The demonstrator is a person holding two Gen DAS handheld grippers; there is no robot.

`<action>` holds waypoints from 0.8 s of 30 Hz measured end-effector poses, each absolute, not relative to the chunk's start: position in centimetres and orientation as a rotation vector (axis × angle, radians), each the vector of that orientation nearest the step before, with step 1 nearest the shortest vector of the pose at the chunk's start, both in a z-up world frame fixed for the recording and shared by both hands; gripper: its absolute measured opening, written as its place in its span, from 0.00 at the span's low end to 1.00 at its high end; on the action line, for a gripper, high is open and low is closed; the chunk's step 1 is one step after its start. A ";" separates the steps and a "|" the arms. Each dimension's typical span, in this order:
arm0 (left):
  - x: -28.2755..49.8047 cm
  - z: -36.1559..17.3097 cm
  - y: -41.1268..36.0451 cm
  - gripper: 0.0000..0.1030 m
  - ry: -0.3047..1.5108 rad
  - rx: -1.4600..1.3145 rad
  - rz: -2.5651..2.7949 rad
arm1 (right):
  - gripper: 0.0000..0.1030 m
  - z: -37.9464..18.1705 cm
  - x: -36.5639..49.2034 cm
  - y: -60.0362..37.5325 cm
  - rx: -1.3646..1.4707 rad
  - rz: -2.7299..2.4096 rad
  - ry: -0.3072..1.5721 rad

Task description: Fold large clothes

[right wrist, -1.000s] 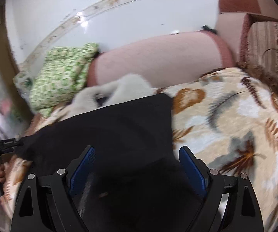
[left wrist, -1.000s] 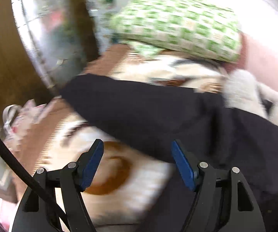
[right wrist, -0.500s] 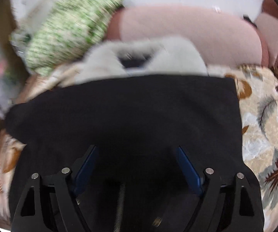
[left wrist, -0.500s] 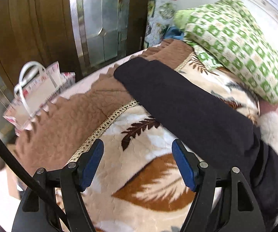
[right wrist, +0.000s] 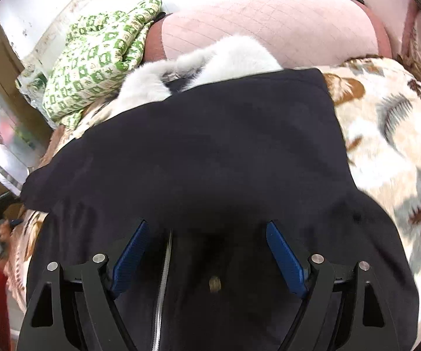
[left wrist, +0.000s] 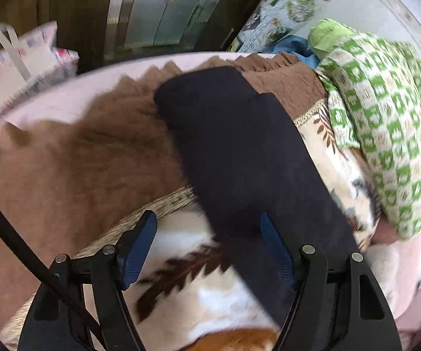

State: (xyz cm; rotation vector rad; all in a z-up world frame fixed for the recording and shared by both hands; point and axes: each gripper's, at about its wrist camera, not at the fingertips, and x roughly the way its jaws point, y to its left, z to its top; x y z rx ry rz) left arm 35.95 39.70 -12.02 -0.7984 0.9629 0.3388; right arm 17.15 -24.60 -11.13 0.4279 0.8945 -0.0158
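A large dark navy coat [right wrist: 210, 161] with a white fur collar [right wrist: 210, 61] lies spread on a leaf-patterned blanket [right wrist: 391, 134]. Its zipper [right wrist: 163, 278] and a brass button [right wrist: 215, 283] show between my right gripper's fingers. My right gripper [right wrist: 207, 257] is open and empty, low over the coat's body. In the left wrist view one sleeve [left wrist: 239, 152] stretches out toward the bed's edge. My left gripper [left wrist: 207, 251] is open and empty over the sleeve's near part, with the sleeve passing by its right finger [left wrist: 274, 251].
A green checked quilt [left wrist: 386, 117] lies folded at the head of the bed, against a pink headboard [right wrist: 283, 26]. The blanket's brown border [left wrist: 64, 163] runs to the bed edge. A white bag [left wrist: 14, 67] and a metal door [left wrist: 163, 8] stand beyond.
My left gripper has swung left and moved along the sleeve toward its cuff. My right gripper has moved in closer over the coat's body, where the zipper and button now show.
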 end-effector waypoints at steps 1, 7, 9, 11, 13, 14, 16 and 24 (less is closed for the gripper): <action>36.4 -12.4 39.9 0.73 0.964 -0.821 0.333 | 0.84 -11.4 16.7 -24.7 0.441 -0.013 0.892; 38.9 -12.2 39.9 0.81 0.942 -0.816 0.302 | 0.84 -12.5 15.0 -26.7 0.502 -0.018 0.879; 39.3 -12.1 39.6 0.69 0.942 -0.785 0.328 | 0.84 -12.8 15.4 -27.0 0.506 -0.027 0.879; 39.6 -12.0 39.4 0.38 0.960 -0.766 0.347 | 0.84 -13.4 15.5 -27.1 0.508 -0.031 0.887; 39.6 -11.6 39.1 0.16 0.972 -0.757 0.354 | 0.84 -14.0 15.7 -27.3 0.515 -0.027 0.901; 39.5 -10.8 38.7 0.13 0.964 -0.732 0.366 | 0.84 -14.1 15.7 -27.3 0.512 -0.024 0.902; 39.2 -8.6 37.3 0.09 0.938 -0.672 0.369 | 0.84 -14.0 15.7 -27.2 0.504 -0.020 0.897; 36.9 2.3 23.8 0.07 0.788 -0.351 0.186 | 0.84 -12.8 15.4 -27.2 0.511 -0.005 0.855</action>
